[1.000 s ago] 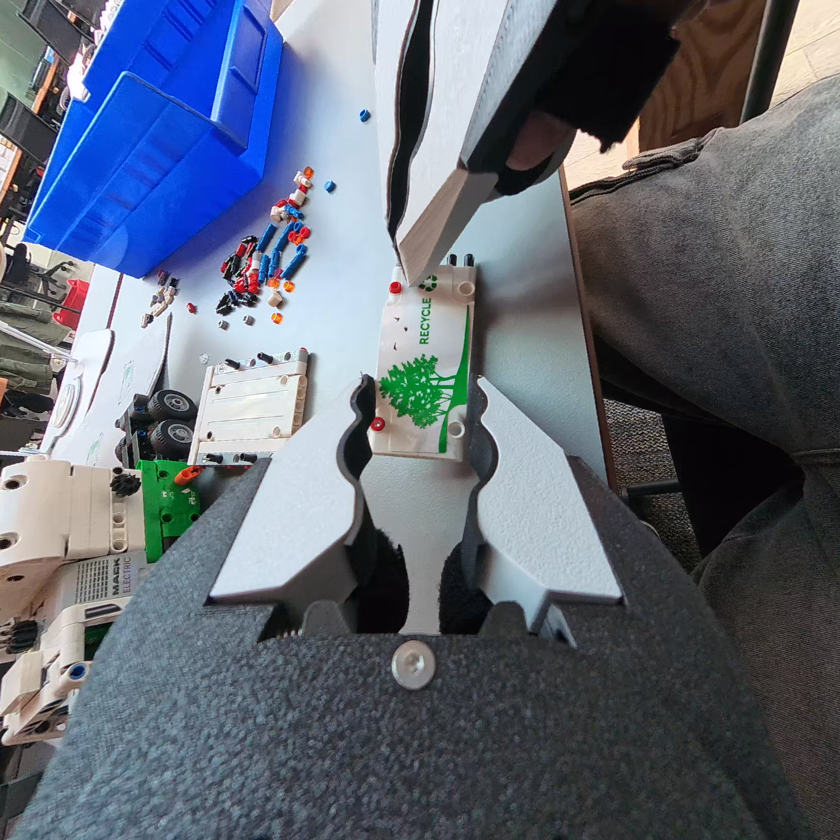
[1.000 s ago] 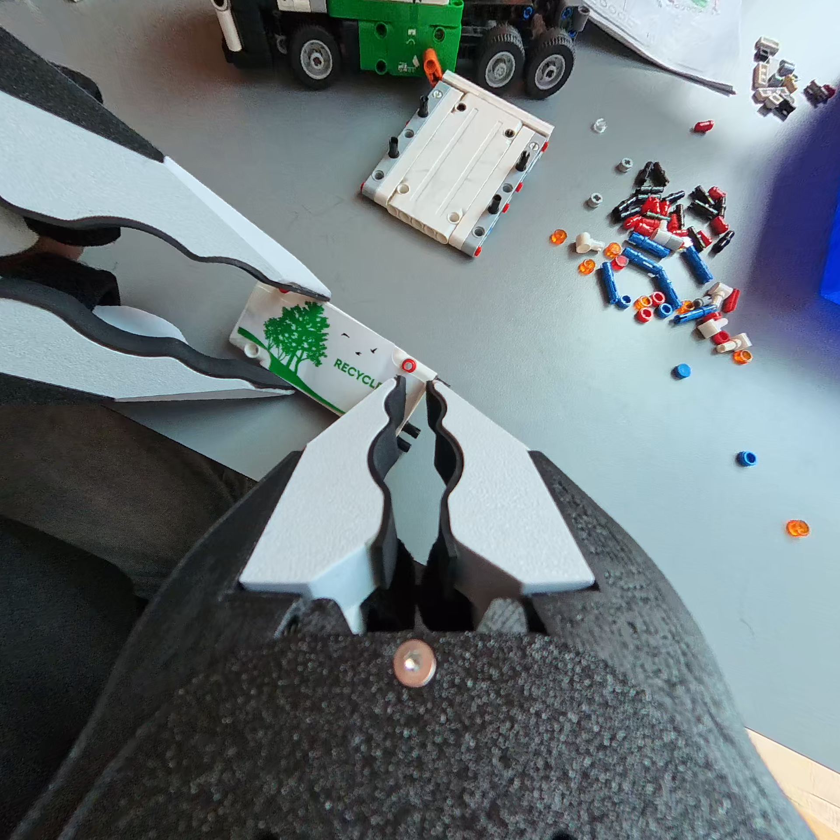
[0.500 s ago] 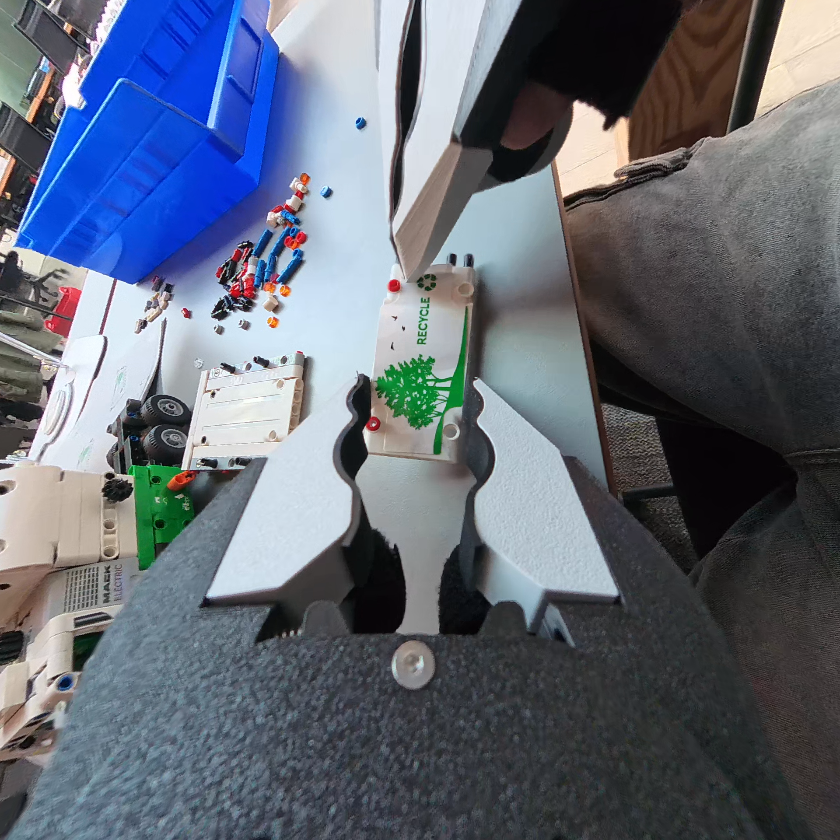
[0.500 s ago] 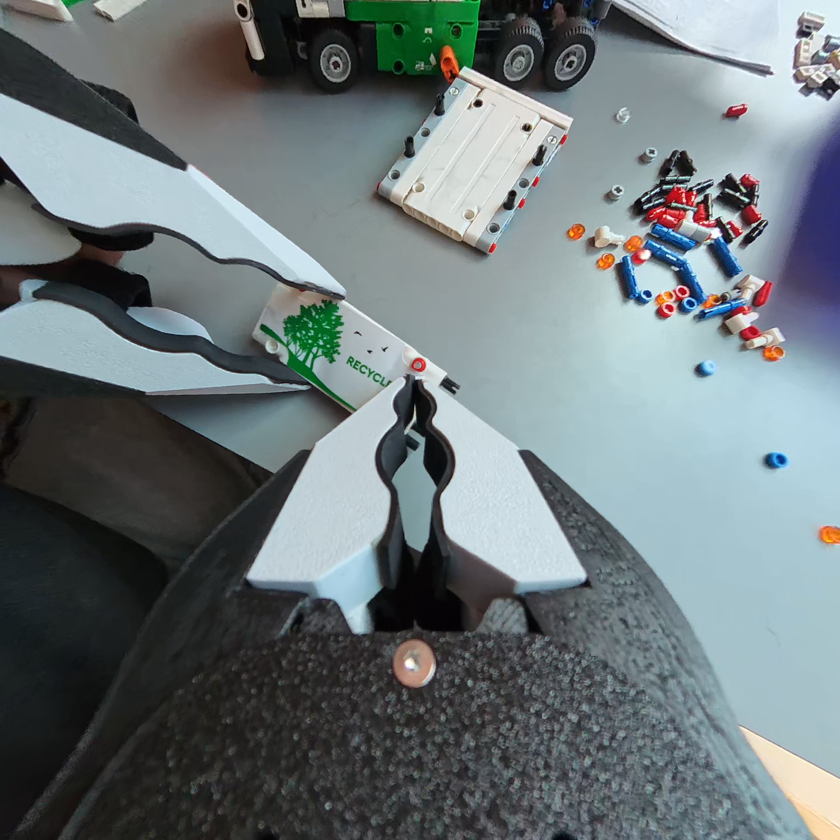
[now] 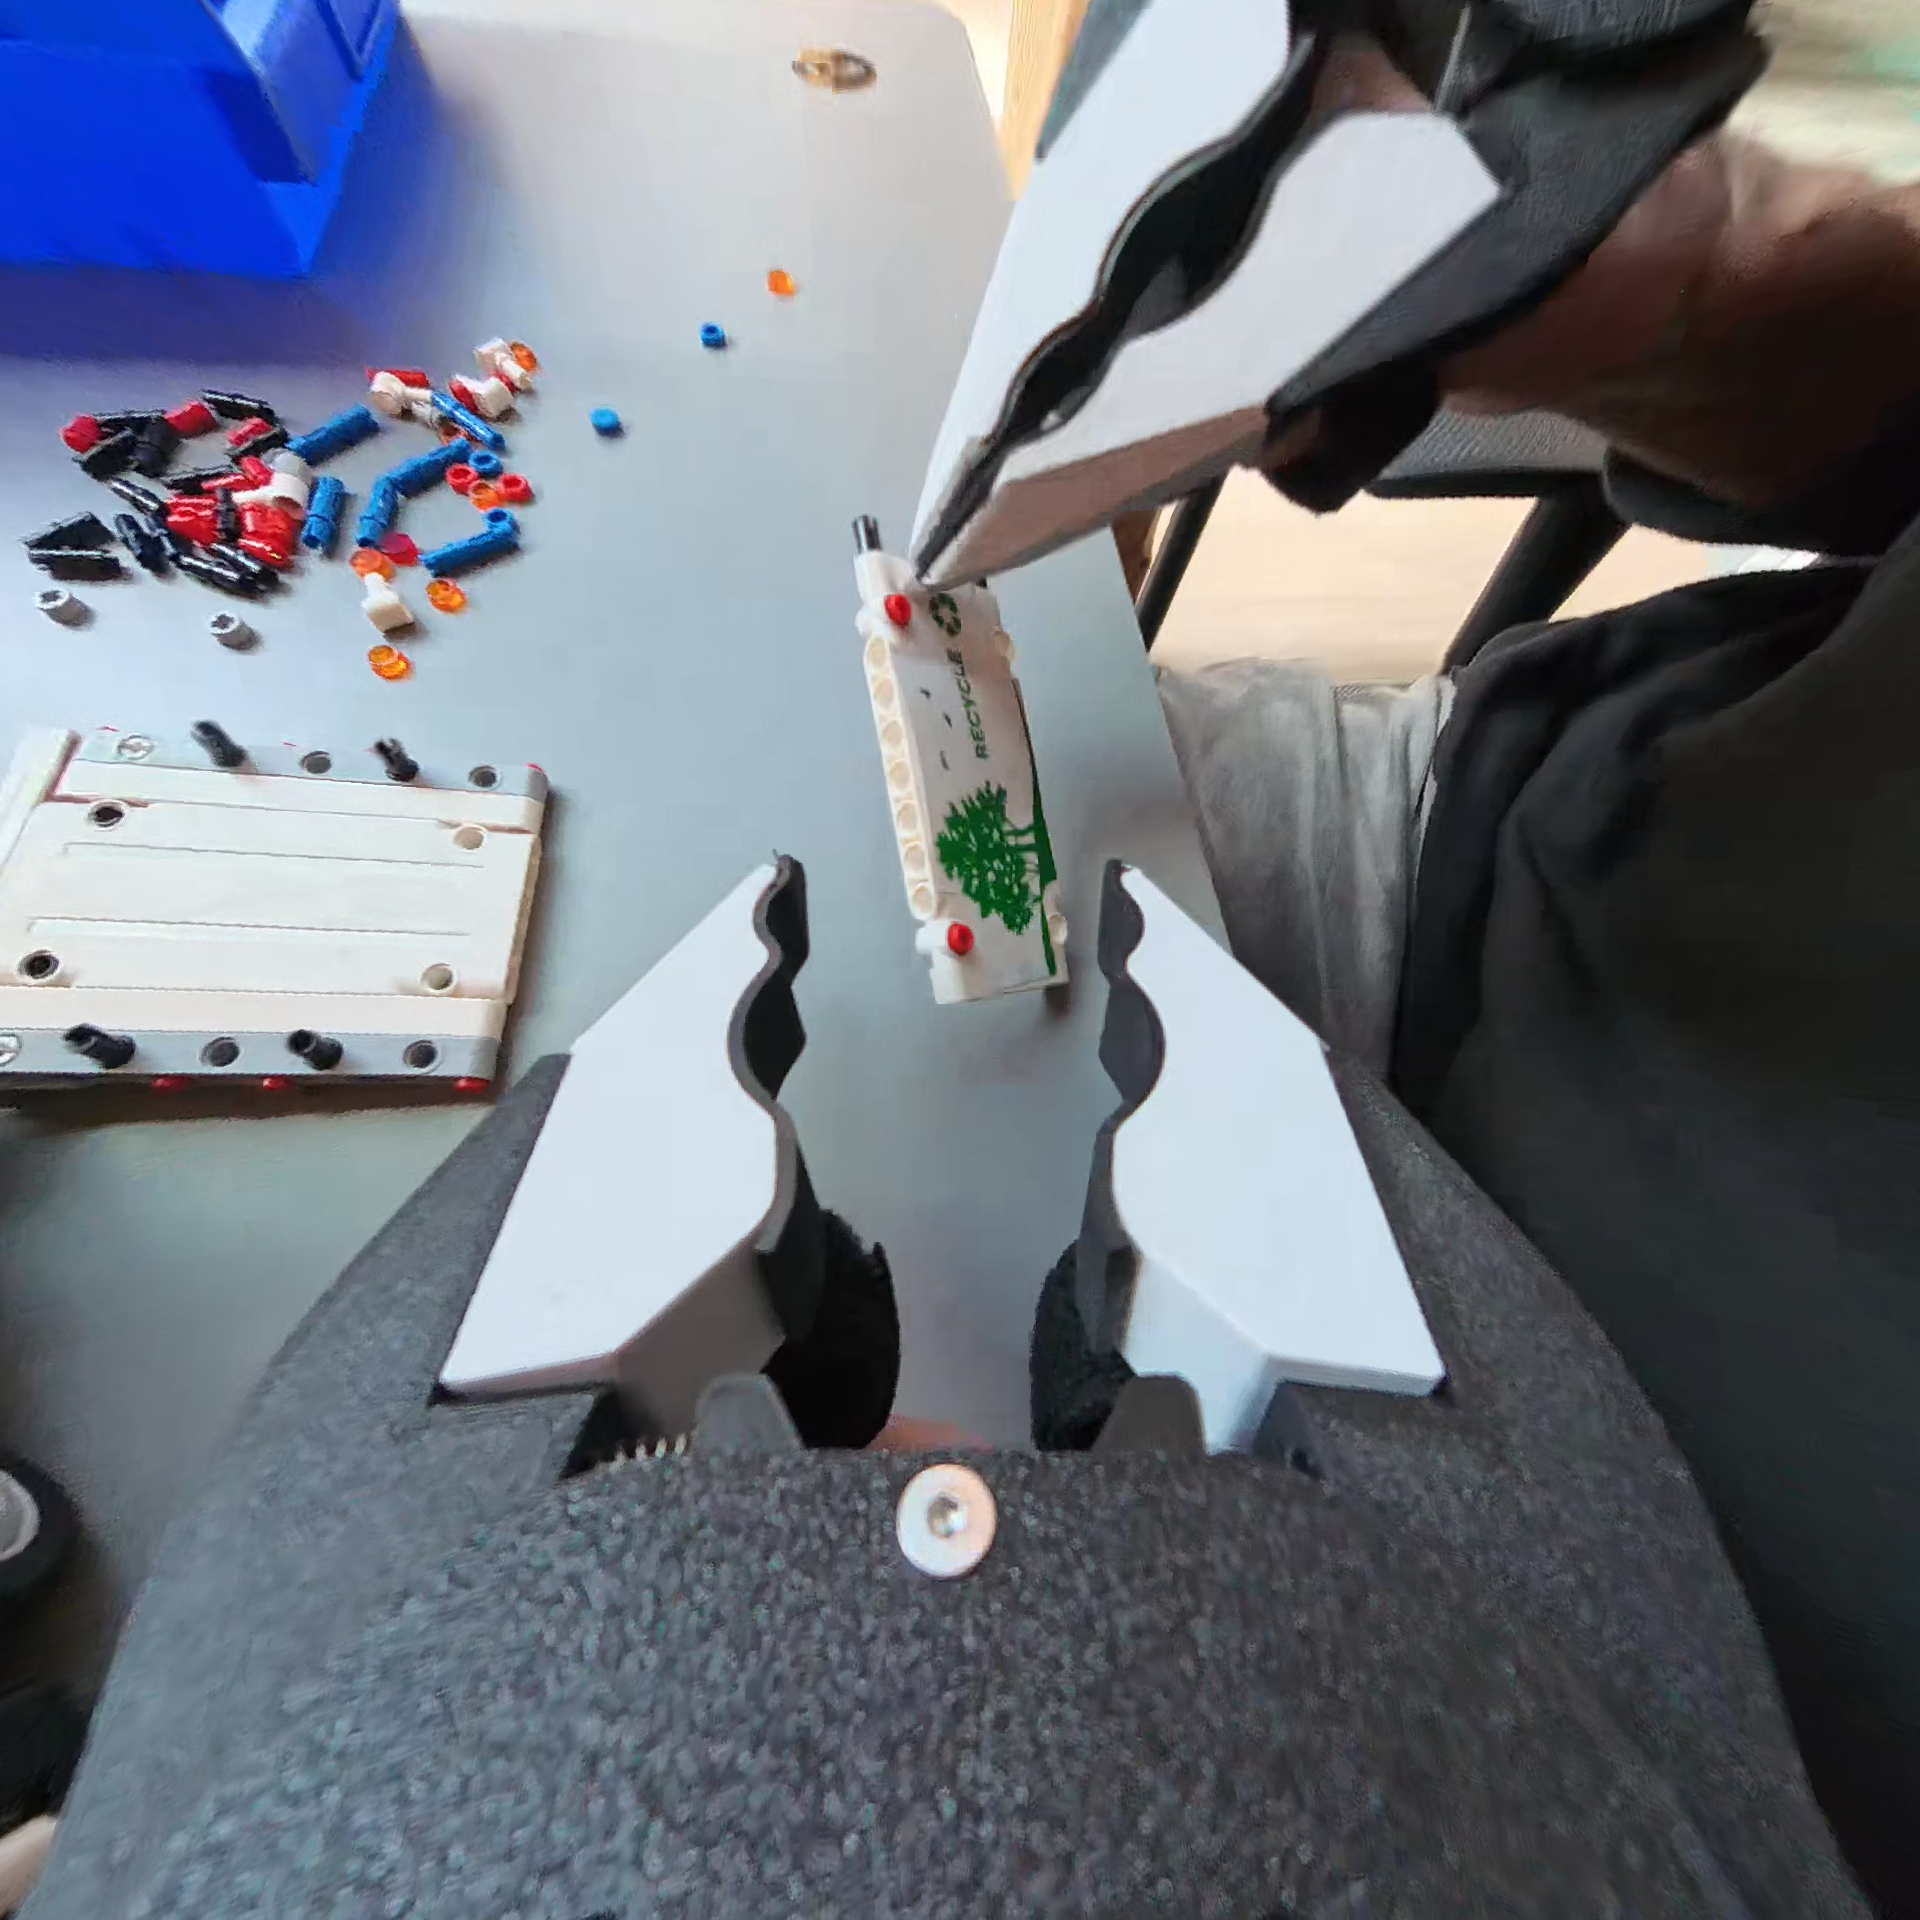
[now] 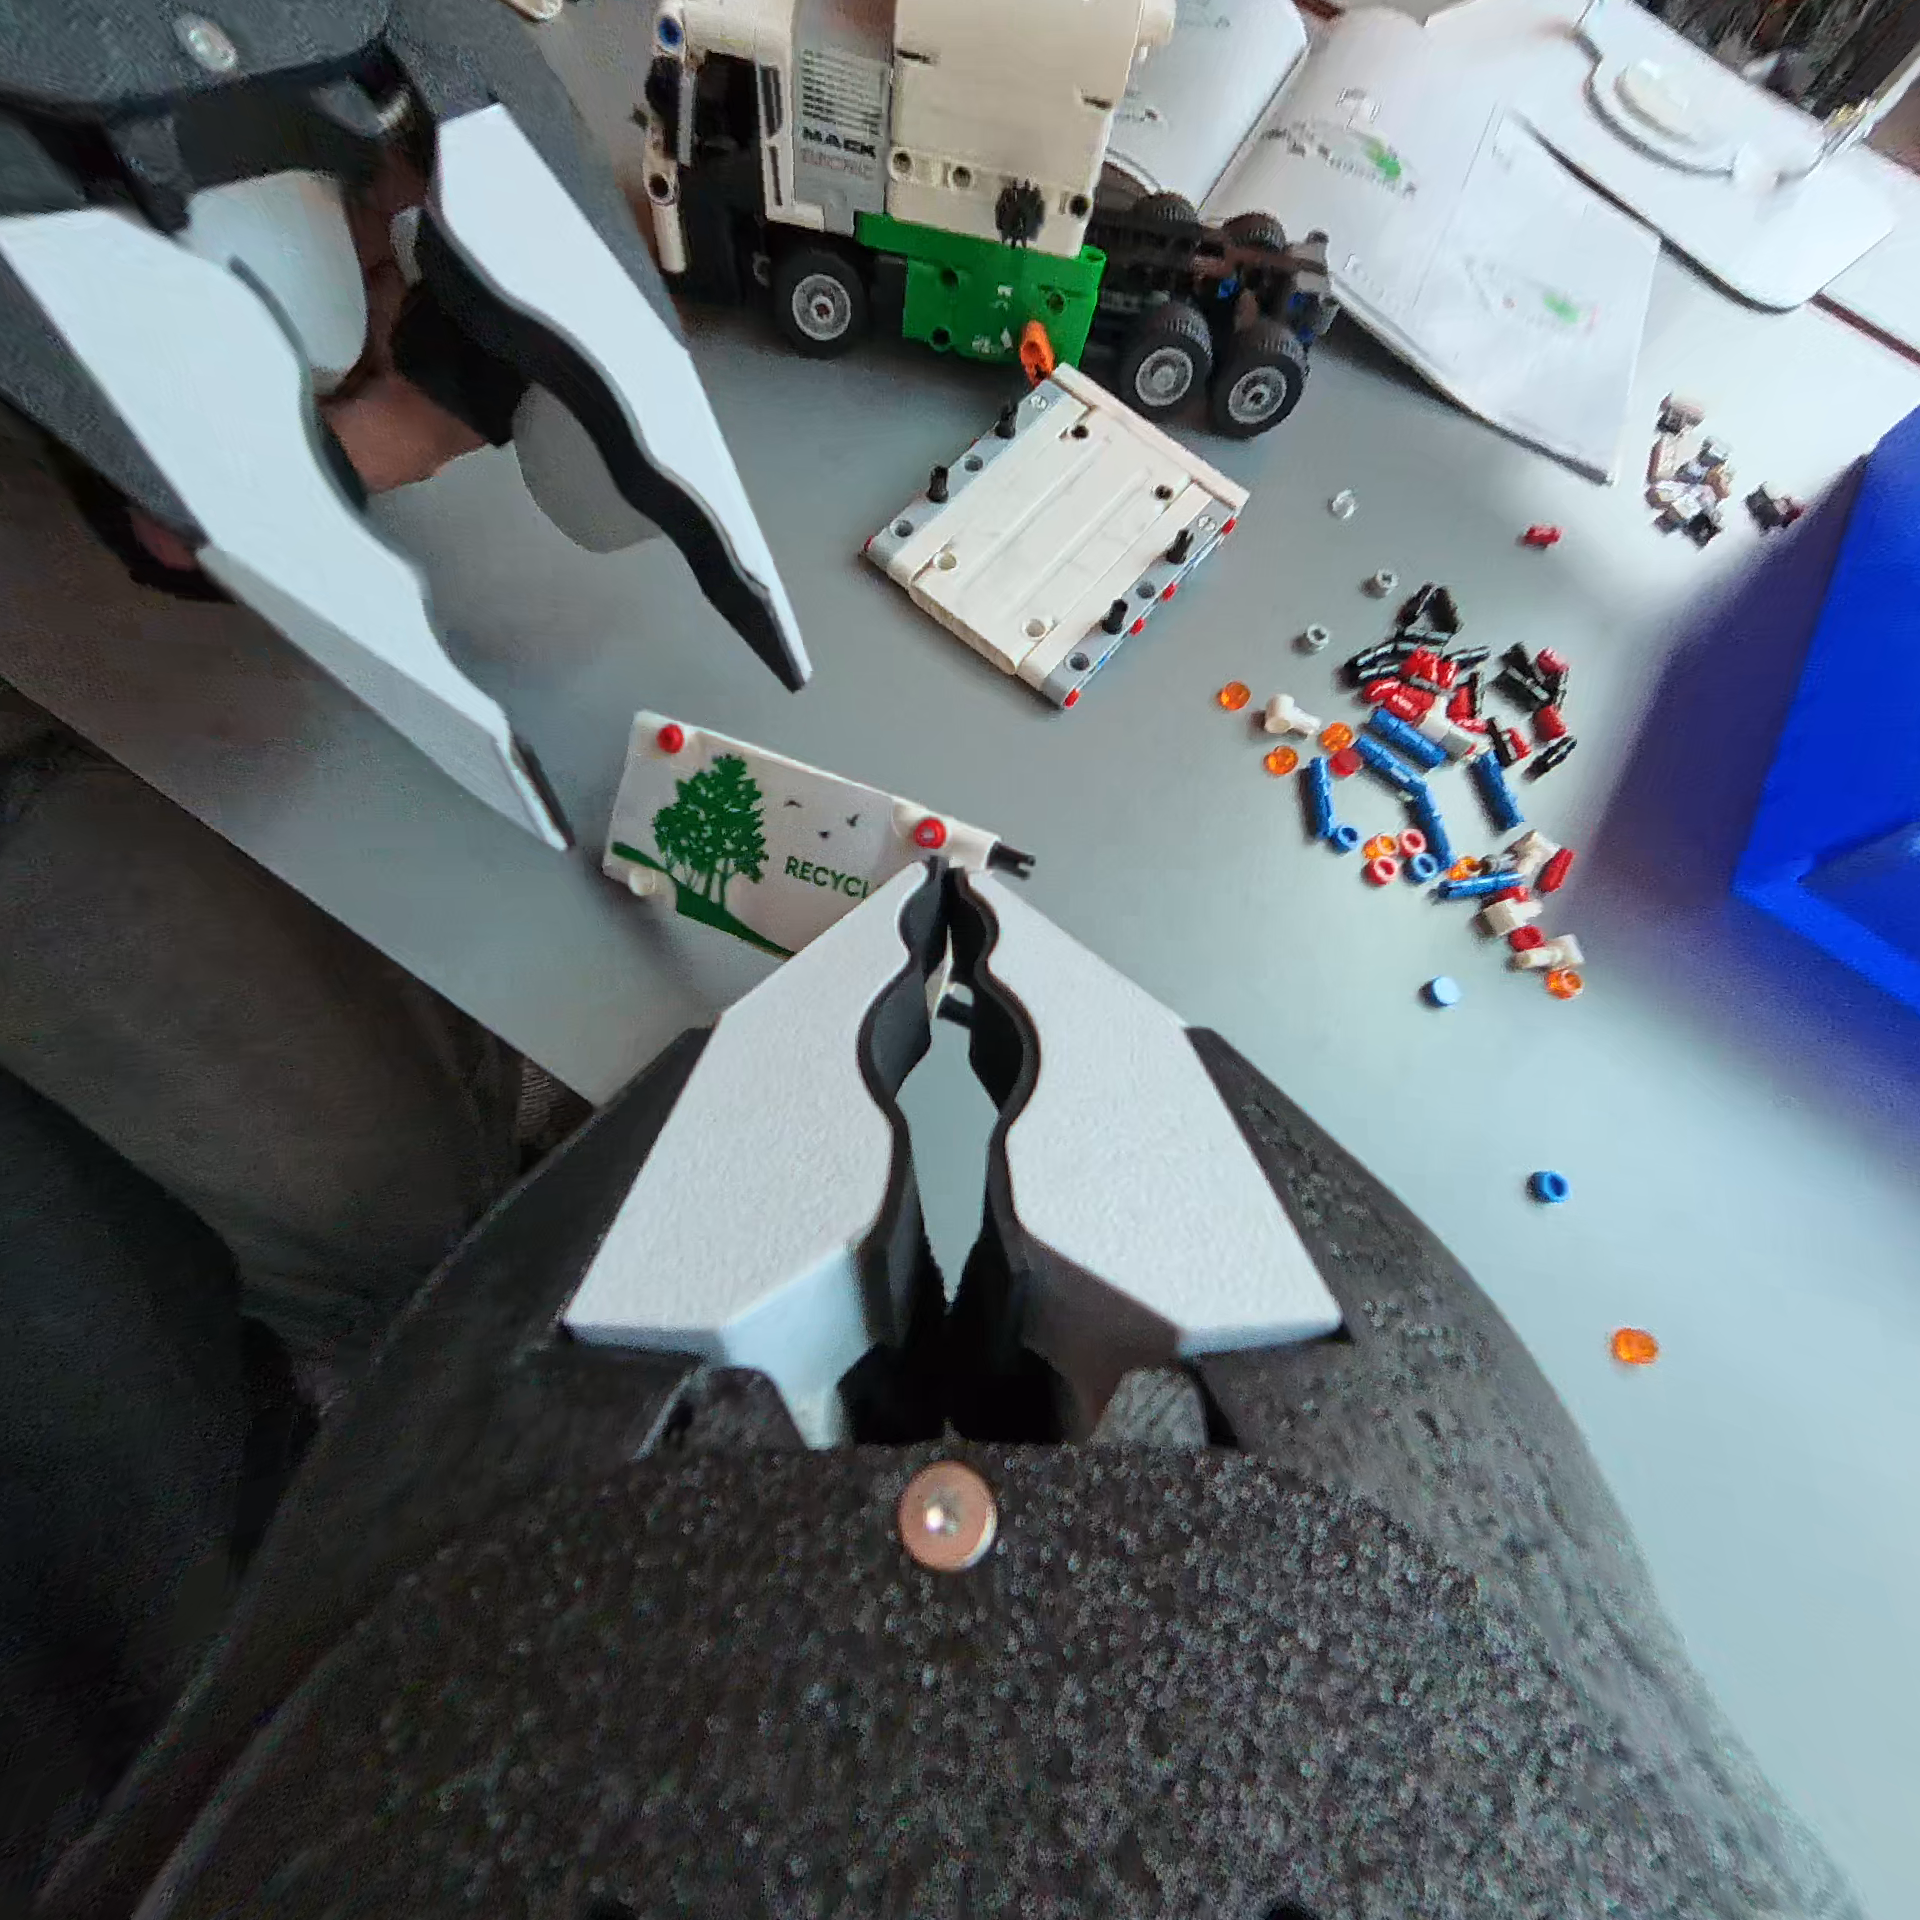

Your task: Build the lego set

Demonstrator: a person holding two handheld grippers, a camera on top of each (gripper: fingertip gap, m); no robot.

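Grey table (image 5: 665, 156) carries scattered toy building parts, with a person's dark clothing along its near right edge.

A white panel printed with a green tree (image 5: 971, 800) is tilted up on its long edge near that table edge. The right gripper (image 6: 943, 873) has its jaws closed on the panel's far end. The left gripper (image 5: 945, 883) hangs over the panel's near end with jaws wide open, pads clear of it on both sides.

The left wrist view shows the panel's row of holes along its edge and the right gripper pinching from above. Only the right wrist view shows the white and green toy truck (image 6: 966, 197), open instruction booklets (image 6: 1455, 208) behind it, and the left gripper from the front. Both views show a ribbed white plate (image 6: 1060, 540), a heap of red, blue and black pins (image 6: 1444, 748) and a blue bin (image 5: 177, 135).

A second ago the panel lay flat, the left pads hugging its sides; the right jaws have since closed and raised it.

The panel, truck cab and booklets bear printed writing.
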